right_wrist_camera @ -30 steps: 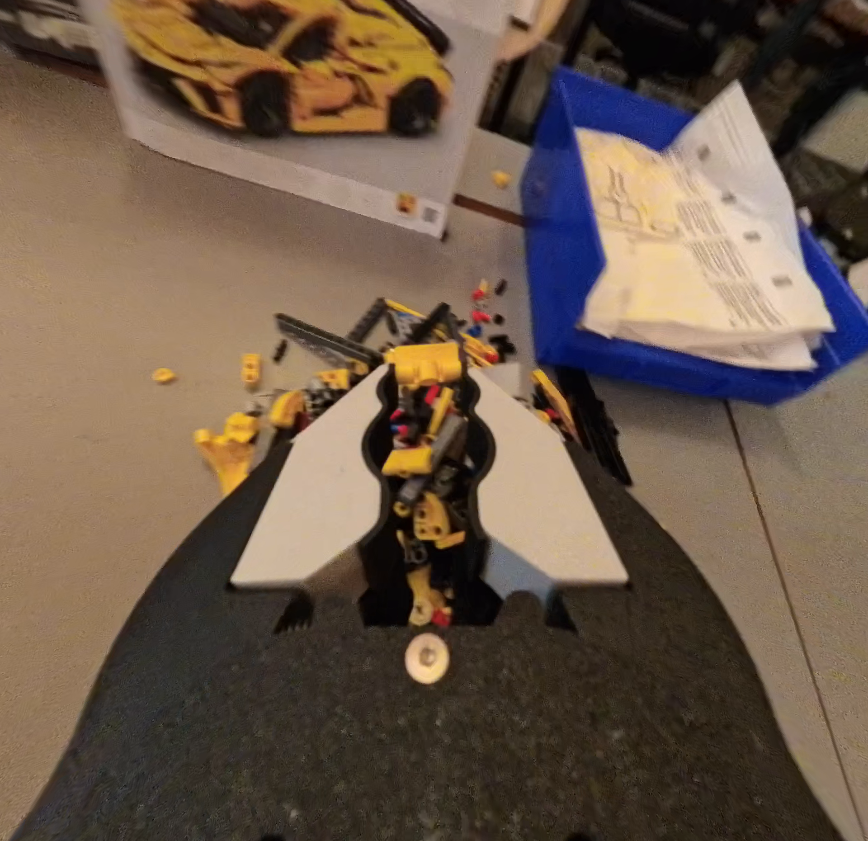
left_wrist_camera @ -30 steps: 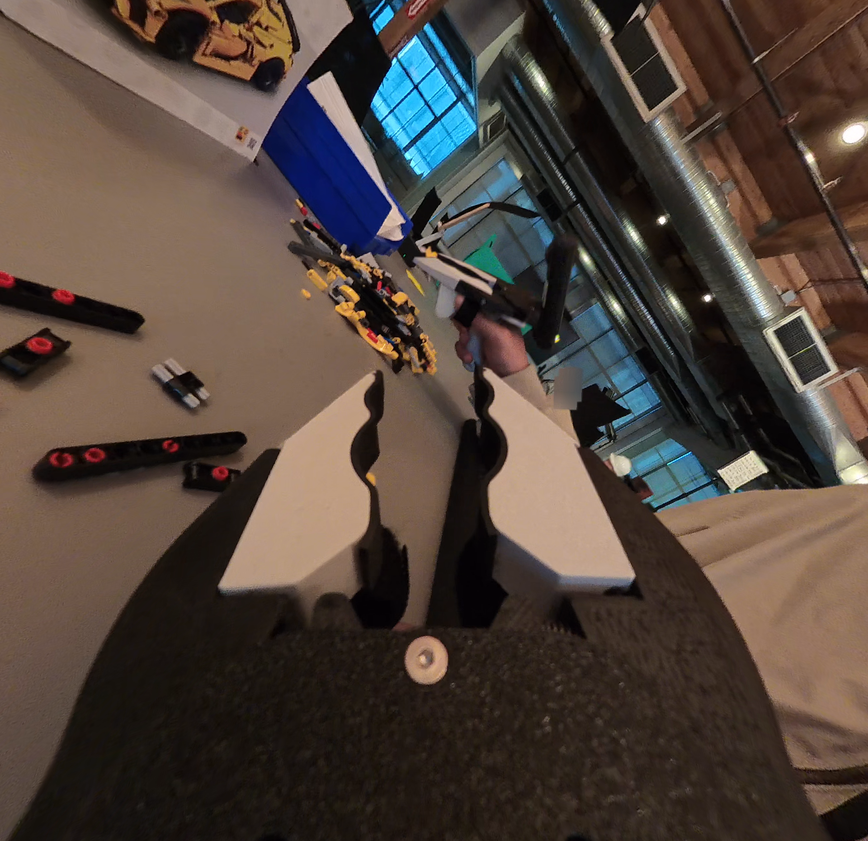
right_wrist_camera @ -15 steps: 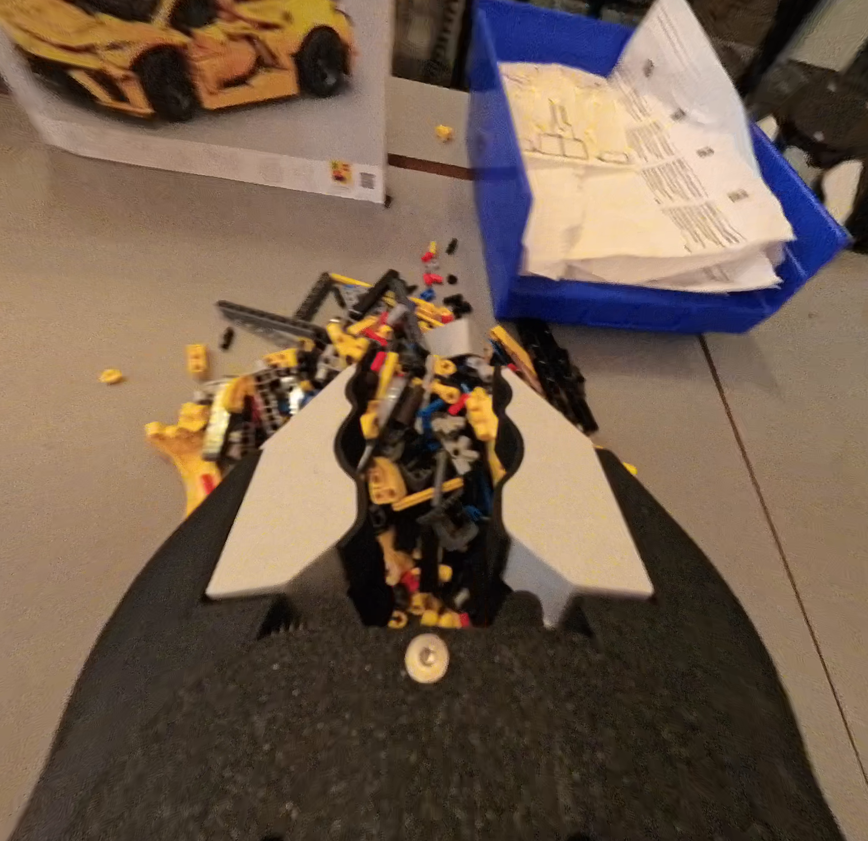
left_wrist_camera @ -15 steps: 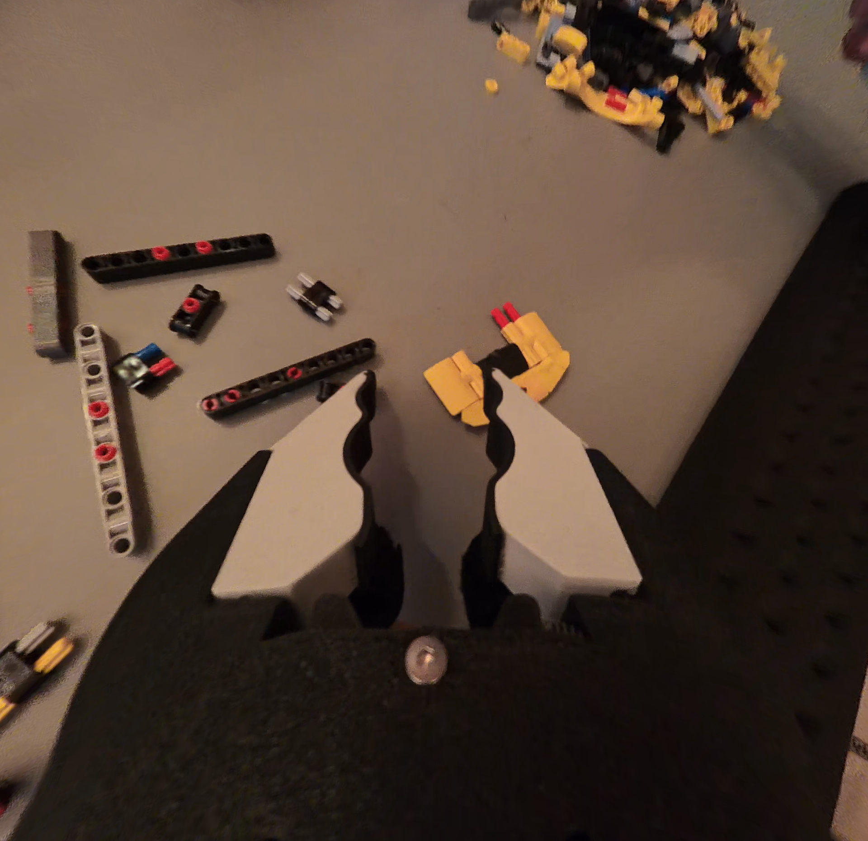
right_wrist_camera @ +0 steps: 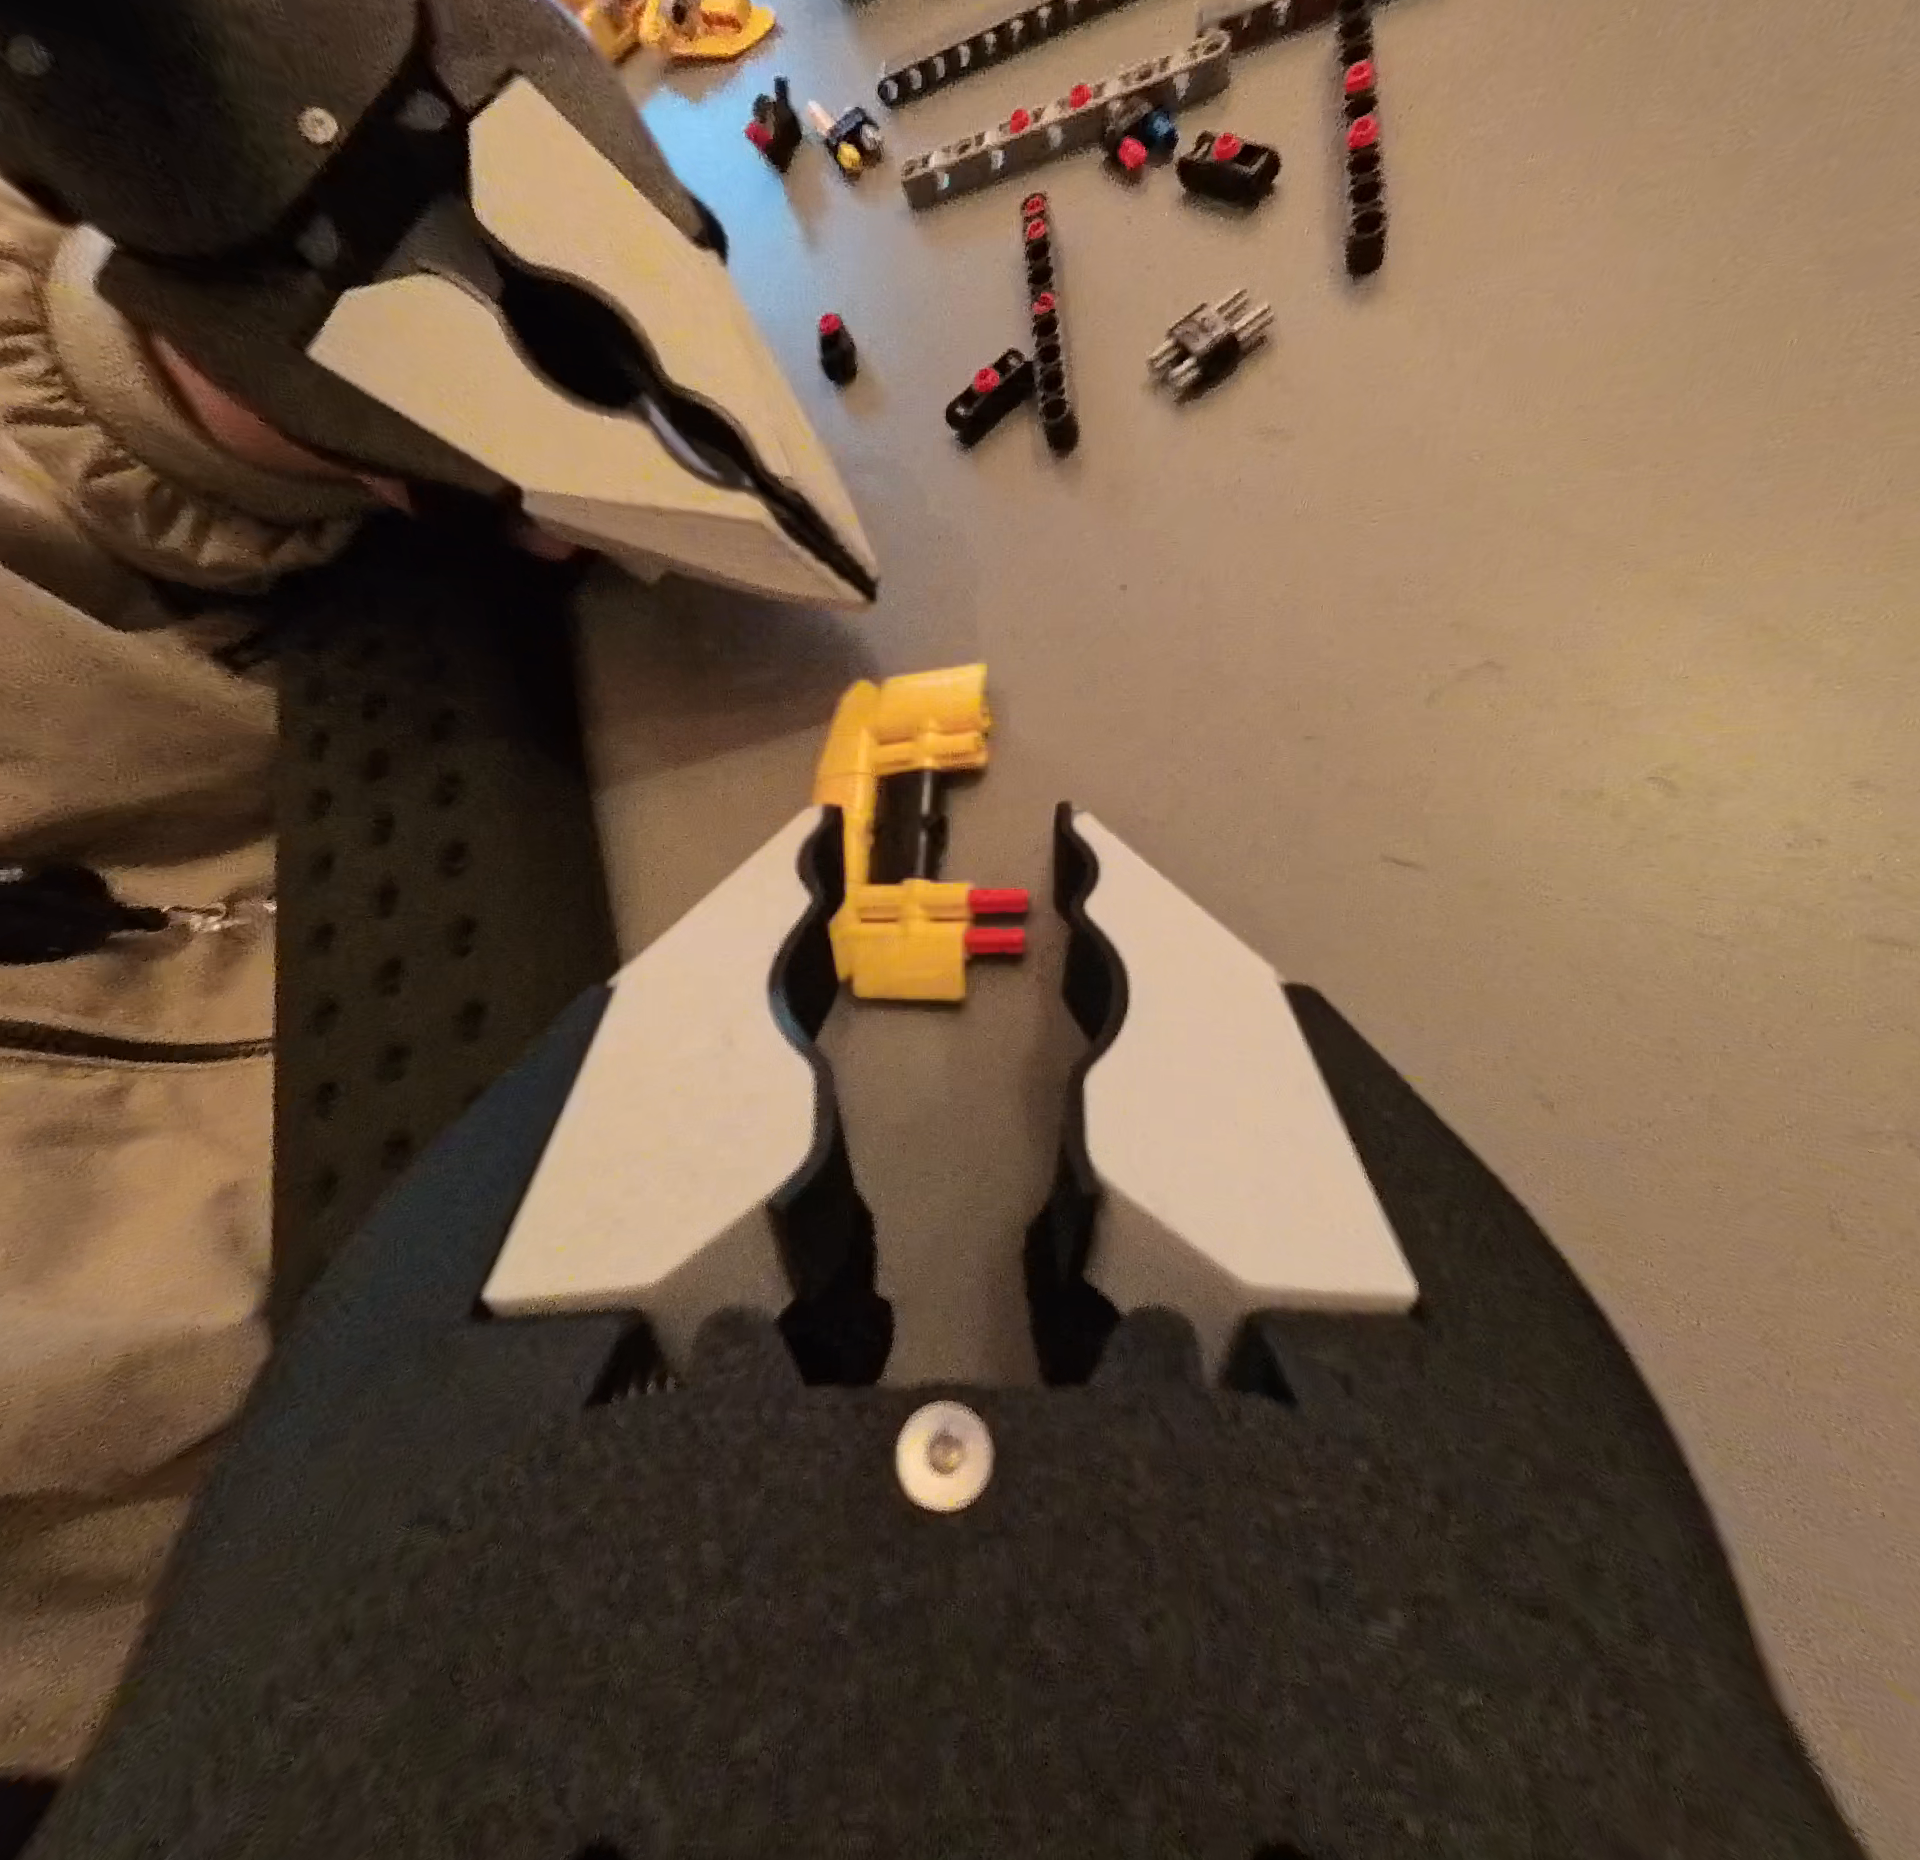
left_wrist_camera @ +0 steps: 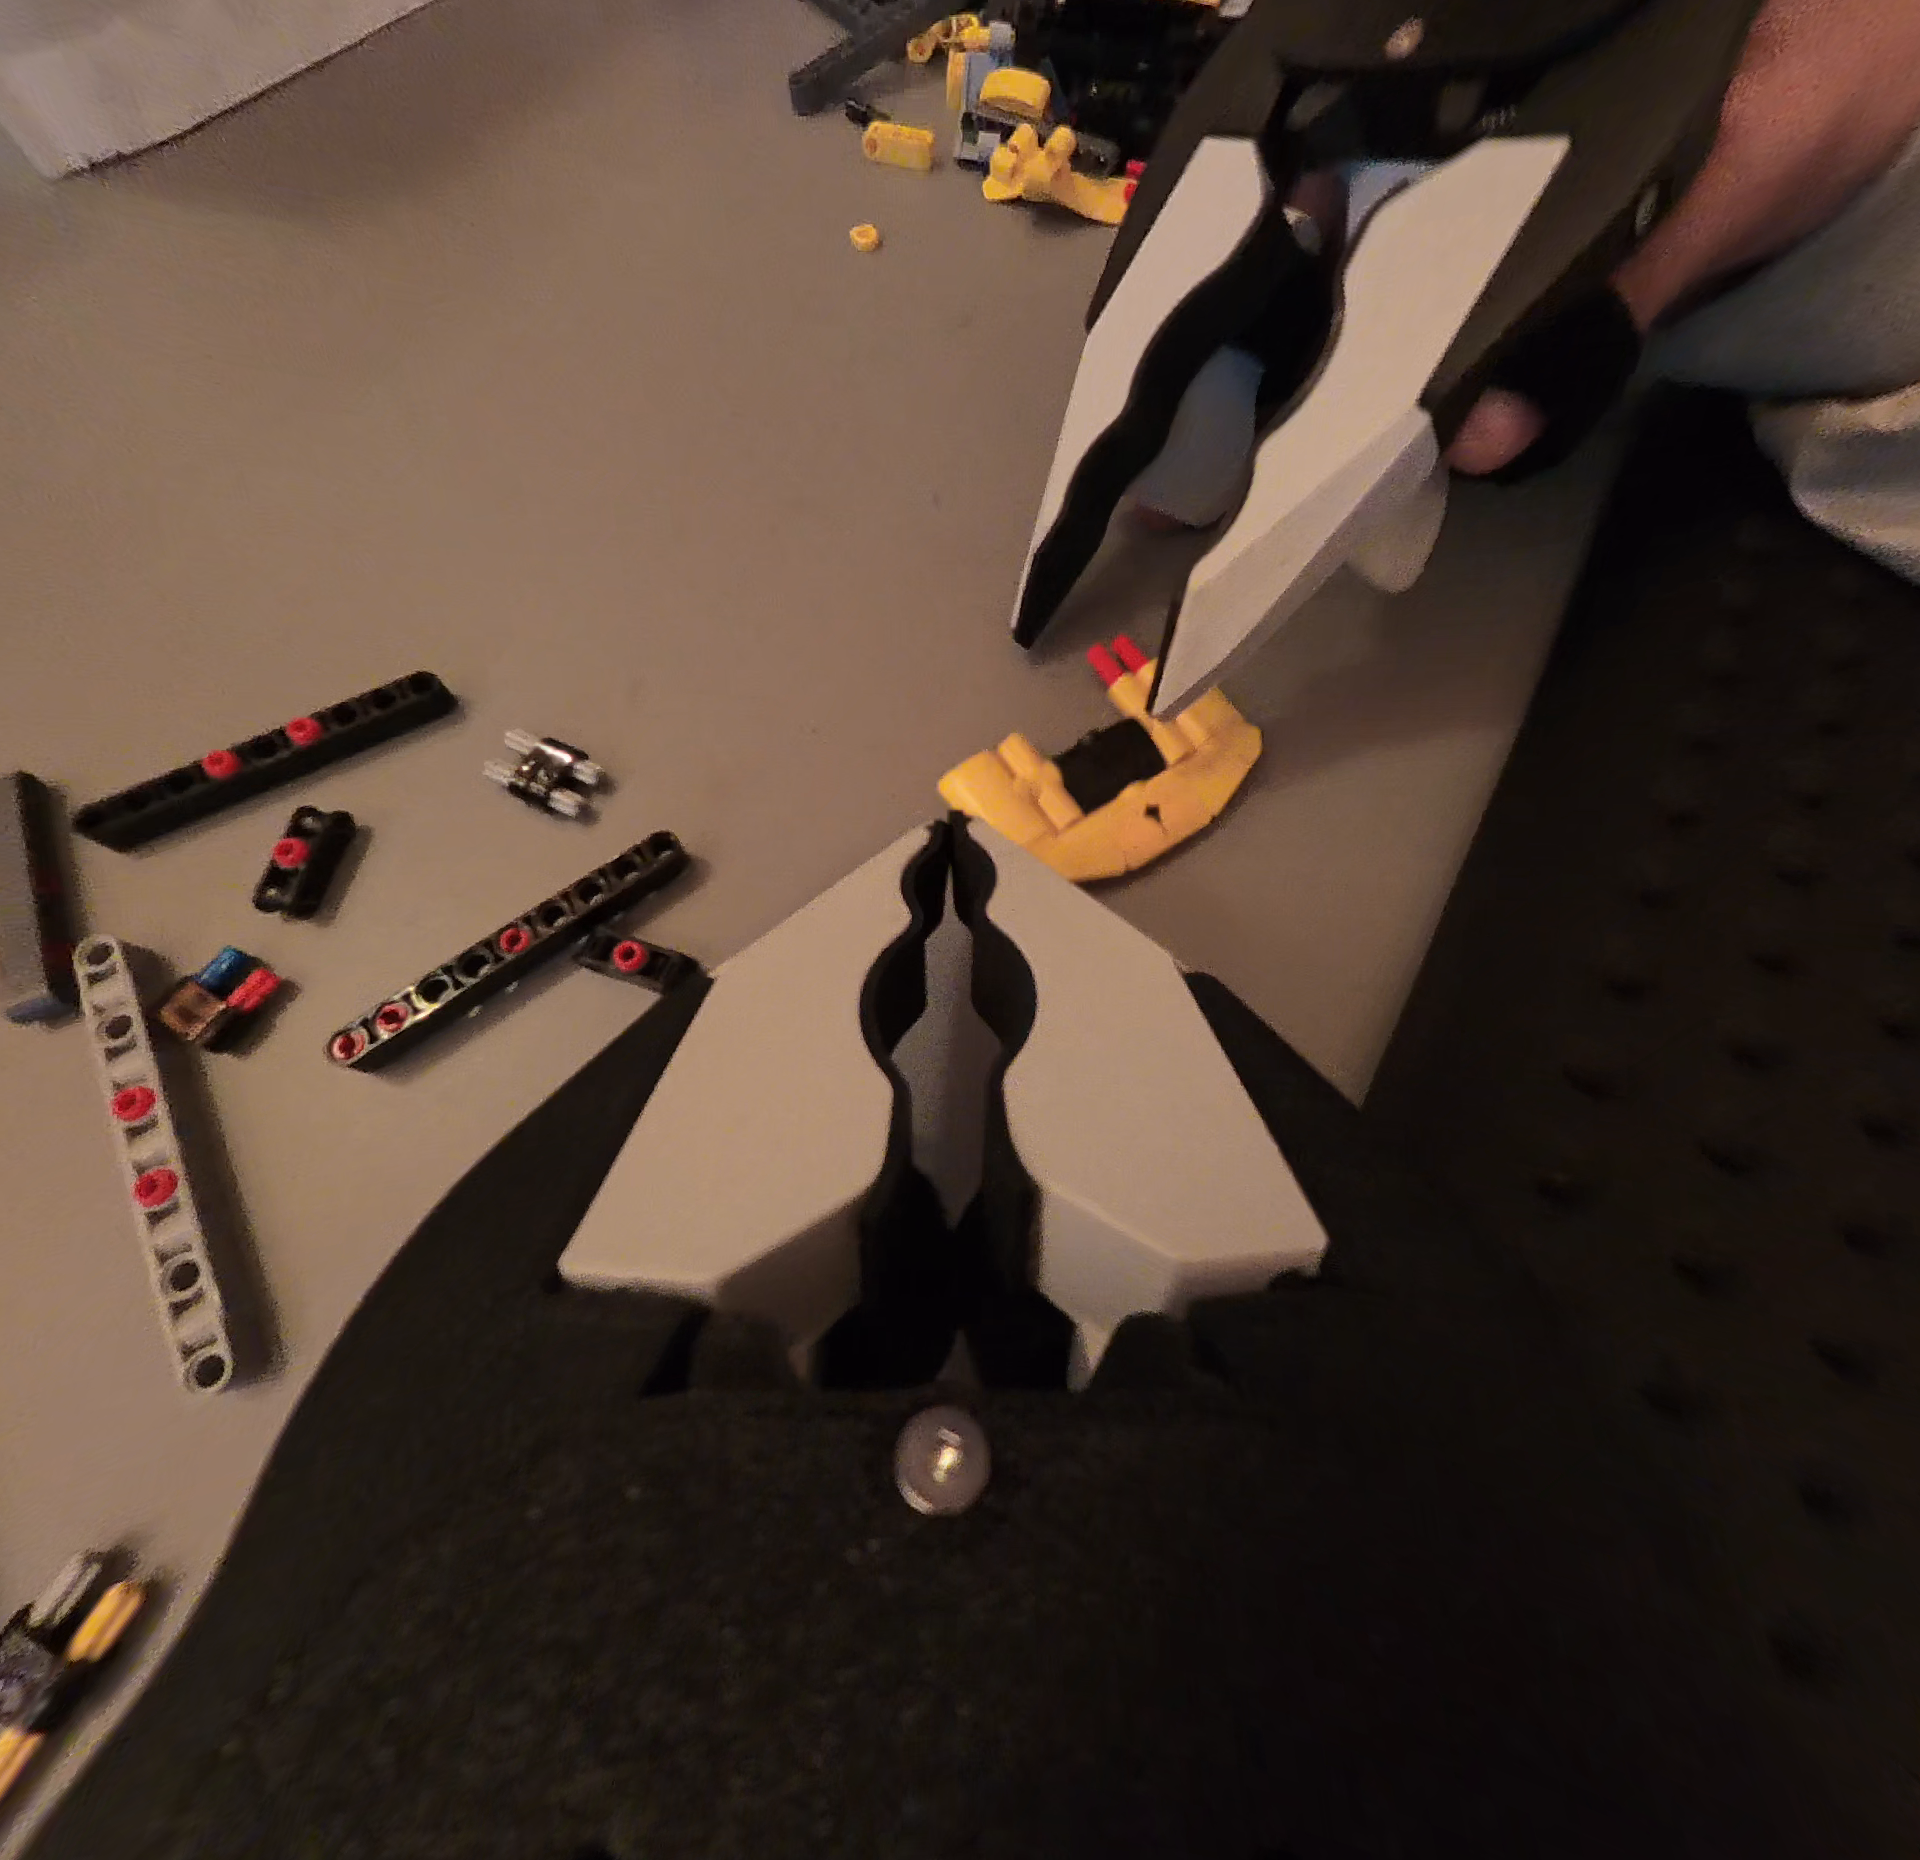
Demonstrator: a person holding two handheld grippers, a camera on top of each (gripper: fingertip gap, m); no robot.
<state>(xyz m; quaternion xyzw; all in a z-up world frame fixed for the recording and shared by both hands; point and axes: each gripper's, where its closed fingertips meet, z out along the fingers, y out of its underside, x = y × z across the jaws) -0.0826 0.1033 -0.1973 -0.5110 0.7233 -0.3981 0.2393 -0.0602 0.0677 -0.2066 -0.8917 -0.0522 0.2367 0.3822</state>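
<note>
On the left of the grey table (left_wrist_camera: 540, 387) lie loose black beams with red pins (left_wrist_camera: 265, 756), a grey beam (left_wrist_camera: 151, 1161) and small connectors. The left gripper (left_wrist_camera: 951, 834) hangs with its tips pressed together, empty, just beside a yellow brick piece with two red pegs (left_wrist_camera: 1117, 787). To the right, the right gripper (right_wrist_camera: 940, 823) is spread wide, its fingers on either side of that piece (right_wrist_camera: 904, 844) near the table's front edge, with a pile of bricks (left_wrist_camera: 1049, 65) farther back.

A hobby or model-building workbench, judging by the plain grey surface (left_wrist_camera: 540, 439) strewn with toy construction parts: a heap of loose yellow and black pieces (left_wrist_camera: 1049, 54) beyond a small yellow assembly (left_wrist_camera: 1132, 802), with black pin-studded beams (left_wrist_camera: 509, 948) laid out beside it.
</note>
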